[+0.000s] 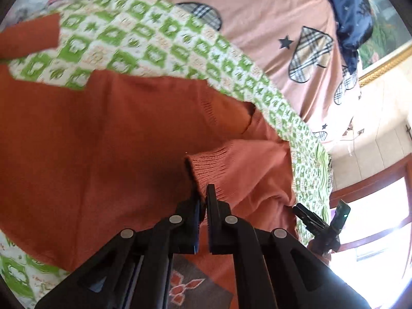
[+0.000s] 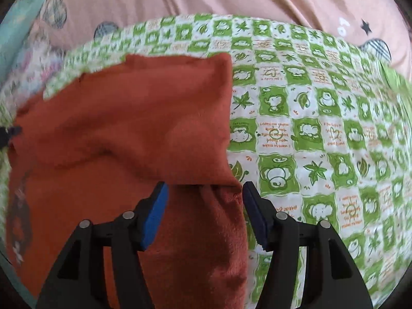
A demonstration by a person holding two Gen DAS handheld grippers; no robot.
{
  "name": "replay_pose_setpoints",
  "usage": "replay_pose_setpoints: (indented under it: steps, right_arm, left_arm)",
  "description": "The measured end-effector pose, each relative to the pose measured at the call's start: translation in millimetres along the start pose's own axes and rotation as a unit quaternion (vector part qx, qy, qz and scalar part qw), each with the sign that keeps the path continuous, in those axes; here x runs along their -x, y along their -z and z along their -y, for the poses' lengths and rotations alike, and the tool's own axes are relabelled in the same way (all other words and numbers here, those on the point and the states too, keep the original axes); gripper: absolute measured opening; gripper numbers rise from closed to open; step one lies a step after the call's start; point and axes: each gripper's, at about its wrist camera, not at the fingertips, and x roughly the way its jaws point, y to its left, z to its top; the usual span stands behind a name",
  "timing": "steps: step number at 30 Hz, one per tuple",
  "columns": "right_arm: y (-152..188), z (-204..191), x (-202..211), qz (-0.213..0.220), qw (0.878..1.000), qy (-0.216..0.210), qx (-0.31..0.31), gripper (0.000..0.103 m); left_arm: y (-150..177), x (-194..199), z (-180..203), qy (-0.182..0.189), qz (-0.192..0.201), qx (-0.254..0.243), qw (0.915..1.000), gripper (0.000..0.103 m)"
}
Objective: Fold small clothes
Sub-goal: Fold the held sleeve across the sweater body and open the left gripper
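- On the green quilt (image 2: pixel 309 134), my right gripper (image 2: pixel 204 193) stands wide, straddling the sweater (image 2: pixel 128 118) sleeve, which runs straight ahead.
- My left gripper (image 1: pixel 203 198), pinched on the cuff (image 1: pixel 213 164), sits nearer.

Green-checked quilt (image 2: pixel 322 118) apparently covers pink bed (image 1: pixel 257 7).

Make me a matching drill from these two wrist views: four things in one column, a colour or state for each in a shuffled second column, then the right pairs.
Things:
1. left gripper
2. right gripper
3. sweater
4. blanket under the sweater

Descriptions:
A. green and white checks with cartoon animals
B. jaws apart, sleeve fabric between them
C. rust orange knit
D. jaws shut at a ribbed cuff

Pairs: 1-D, 2-B, 3-C, 4-A
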Motion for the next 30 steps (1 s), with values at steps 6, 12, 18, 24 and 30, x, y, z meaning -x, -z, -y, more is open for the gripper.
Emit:
replay_pose_setpoints:
  steps: [6, 12, 18, 24, 30]
  right_arm:
    - [-14, 29, -4, 0.039, 0.994, 0.093, -0.028, 0.066]
    - [-13, 77, 16, 0.028, 0.993, -0.004, -0.113, 0.074]
    - [13, 72, 38, 0.03, 0.991, -0.049, -0.12, 0.074]
    - [11, 48, 47, 0.056, 0.987, -0.071, -0.13, 0.074]
    - [0, 46, 50, 0.069, 0.984, -0.072, -0.145, 0.075]
  left_arm:
    - [2, -18, -12, -0.006, -0.018, 0.026, 0.9995, 0.003]
    - [-2, -30, -23, -0.035, -0.028, 0.033, 0.9985, 0.003]
    - [18, -24, -32, -0.023, -0.039, 0.052, 0.9976, 0.018]
    - [45, -42, -23, -0.018, -0.052, 0.044, 0.9975, 0.048]
    - [33, -36, -9, -0.018, -0.005, 0.034, 0.9993, 0.005]
